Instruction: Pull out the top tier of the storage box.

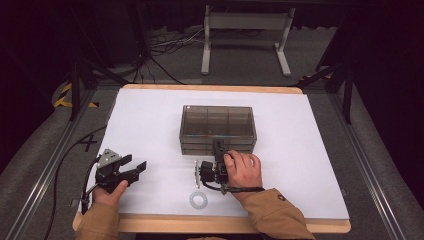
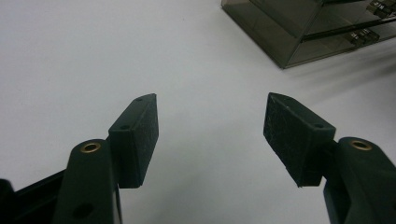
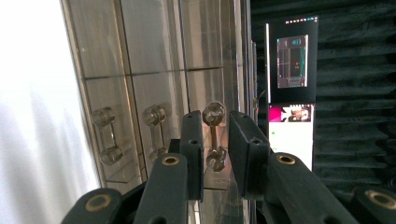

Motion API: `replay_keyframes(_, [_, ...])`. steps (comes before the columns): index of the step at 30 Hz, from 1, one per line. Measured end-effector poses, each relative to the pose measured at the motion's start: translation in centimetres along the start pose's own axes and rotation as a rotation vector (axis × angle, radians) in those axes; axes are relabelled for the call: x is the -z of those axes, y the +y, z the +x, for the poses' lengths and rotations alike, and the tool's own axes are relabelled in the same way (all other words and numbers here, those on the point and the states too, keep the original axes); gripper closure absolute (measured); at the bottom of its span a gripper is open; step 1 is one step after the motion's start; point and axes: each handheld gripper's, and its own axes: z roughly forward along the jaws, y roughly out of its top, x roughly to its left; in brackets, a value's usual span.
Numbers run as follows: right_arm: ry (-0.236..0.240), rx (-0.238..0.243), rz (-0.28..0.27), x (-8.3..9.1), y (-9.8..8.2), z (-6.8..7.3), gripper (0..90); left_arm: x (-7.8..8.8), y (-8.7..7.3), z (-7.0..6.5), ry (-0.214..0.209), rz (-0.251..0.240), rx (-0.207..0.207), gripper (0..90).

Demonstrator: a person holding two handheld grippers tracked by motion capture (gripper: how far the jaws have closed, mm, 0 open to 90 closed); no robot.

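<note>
A smoky clear drawer box [image 1: 218, 122] stands in the middle of the white table [image 1: 150, 120]. My right gripper [image 1: 218, 148], turned on its side, reaches its front face. In the right gripper view three clear bar handles stand in a row, and the jaws of my right gripper [image 3: 215, 140] are closed on the one farthest from the table, the top drawer's handle [image 3: 214, 114]. My left gripper [image 1: 139, 169] rests at the front left, well apart from the box. Its jaws [image 2: 210, 135] are wide open over bare table, with a corner of the box [image 2: 299, 28] beyond them.
A white ring [image 1: 198, 200] lies near the front edge, and a thin pale strip [image 1: 196, 172] lies just left of my right hand. Behind the table are a white stand's legs [image 1: 245, 45] and cables on the floor. Lit screens [image 3: 292, 56] show beyond the box.
</note>
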Motion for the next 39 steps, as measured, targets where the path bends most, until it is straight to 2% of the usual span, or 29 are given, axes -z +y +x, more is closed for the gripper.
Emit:
replay_keyframes(10, [-0.011,0.012,0.000,-0.22,0.49,0.14,78.0,-0.04,0.01,0.00,-0.002,0.001,0.000,36.4])
replay_keyframes(28, [-0.004,0.019,0.014,-0.14,0.75,0.15,80.6,-0.16,0.09,-0.05,-0.004,0.002,-0.003,36.3])
replay_keyframes(39, [0.000,0.034,0.010,0.70,0.80,0.31,80.7,-0.24,0.14,-0.09,-0.004,0.003,-0.004,36.3])
